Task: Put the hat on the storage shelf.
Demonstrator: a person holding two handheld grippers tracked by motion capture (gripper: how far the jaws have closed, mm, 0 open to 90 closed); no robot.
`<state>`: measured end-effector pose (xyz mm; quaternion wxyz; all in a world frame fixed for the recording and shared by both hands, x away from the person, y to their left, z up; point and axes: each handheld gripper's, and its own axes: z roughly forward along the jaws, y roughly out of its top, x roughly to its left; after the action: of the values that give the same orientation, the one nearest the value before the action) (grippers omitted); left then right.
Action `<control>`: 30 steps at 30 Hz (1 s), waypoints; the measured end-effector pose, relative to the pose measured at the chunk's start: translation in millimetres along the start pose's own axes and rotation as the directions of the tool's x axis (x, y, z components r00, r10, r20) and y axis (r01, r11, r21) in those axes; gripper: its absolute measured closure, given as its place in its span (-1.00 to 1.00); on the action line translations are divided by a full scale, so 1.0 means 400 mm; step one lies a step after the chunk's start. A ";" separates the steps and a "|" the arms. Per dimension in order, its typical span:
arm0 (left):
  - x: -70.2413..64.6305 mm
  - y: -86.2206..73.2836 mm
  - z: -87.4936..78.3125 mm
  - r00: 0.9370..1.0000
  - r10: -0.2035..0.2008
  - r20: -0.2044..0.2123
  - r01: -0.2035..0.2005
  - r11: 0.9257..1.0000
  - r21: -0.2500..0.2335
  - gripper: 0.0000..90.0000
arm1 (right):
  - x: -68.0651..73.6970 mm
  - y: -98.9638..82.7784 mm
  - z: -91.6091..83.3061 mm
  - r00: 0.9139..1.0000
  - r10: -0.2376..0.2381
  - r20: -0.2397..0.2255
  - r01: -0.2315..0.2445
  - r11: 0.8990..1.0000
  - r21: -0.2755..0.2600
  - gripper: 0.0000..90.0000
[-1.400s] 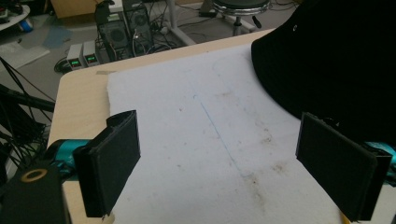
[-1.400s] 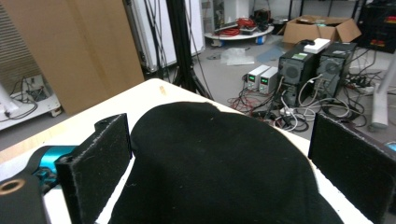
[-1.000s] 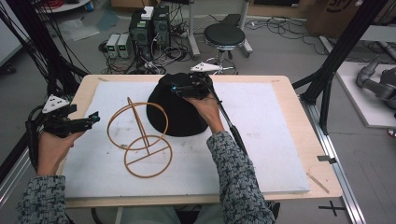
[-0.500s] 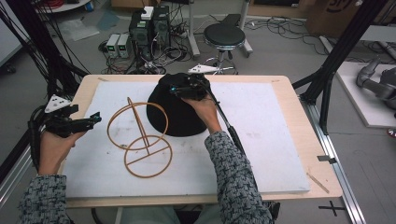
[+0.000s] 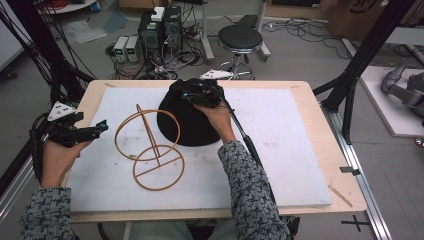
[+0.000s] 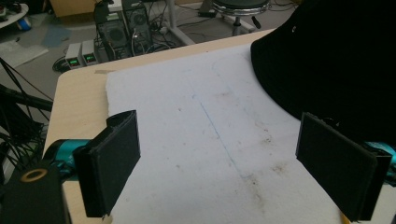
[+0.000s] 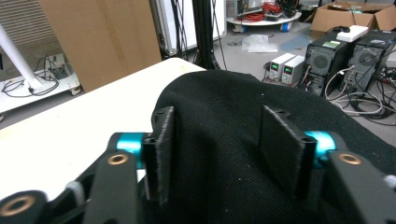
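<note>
A black hat (image 5: 185, 125) sits crown up on the white mat (image 5: 290, 145), toward the back middle. My right gripper (image 5: 192, 92) rests on top of its crown. Its jaws have just been closing, and in the right gripper view (image 7: 217, 116) both pads press into the bunched black cloth (image 7: 224, 154) between them. A wooden ring stand (image 5: 150, 145) lies tipped on the mat just left of the hat. My left gripper (image 5: 102, 125) hovers at the table's left edge, open and holding nothing. The left gripper view (image 6: 219, 154) has bare mat between the jaws and the hat's brim (image 6: 336, 60) at upper right.
The wooden table (image 5: 345, 170) edges the mat on all sides. On the floor behind it stand a round stool (image 5: 240, 37) and computer boxes (image 5: 160, 25) with cables. Black frame posts (image 5: 350, 85) rise at the table's right and left.
The right gripper's jaws have closed in on the hat's crown. Neither hand has shifted, and the ring stand lies where it was.
</note>
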<state>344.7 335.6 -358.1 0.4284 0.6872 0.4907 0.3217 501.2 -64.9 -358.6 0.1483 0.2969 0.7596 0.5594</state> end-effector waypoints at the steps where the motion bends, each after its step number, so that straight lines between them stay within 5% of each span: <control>1: 0.000 0.000 0.000 1.000 -0.002 -0.001 0.002 1.000 0.000 -0.69 | 0.001 0.000 0.000 1.000 -0.003 0.001 0.003 1.000 0.000 0.16; 15: 0.008 -0.002 -0.003 1.000 -0.004 -0.009 0.004 1.000 0.001 -0.69 | 0.016 0.004 -0.001 0.995 -0.097 0.026 0.097 0.995 0.011 0.84; 20: 0.010 -0.003 -0.004 1.000 -0.006 -0.010 0.006 1.000 0.002 -0.69 | 0.012 0.014 -0.018 0.996 -0.085 0.037 0.085 0.996 -0.015 0.88; 30: 0.007 -0.002 -0.003 1.000 -0.007 -0.010 0.007 1.000 0.000 -0.69 | -0.013 0.058 -0.096 1.000 -0.013 0.021 0.016 0.988 -0.152 0.91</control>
<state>344.1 338.7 -358.2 0.4271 0.6839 0.4952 0.3234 490.5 -92.7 -324.8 0.1823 0.2850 0.7153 0.6115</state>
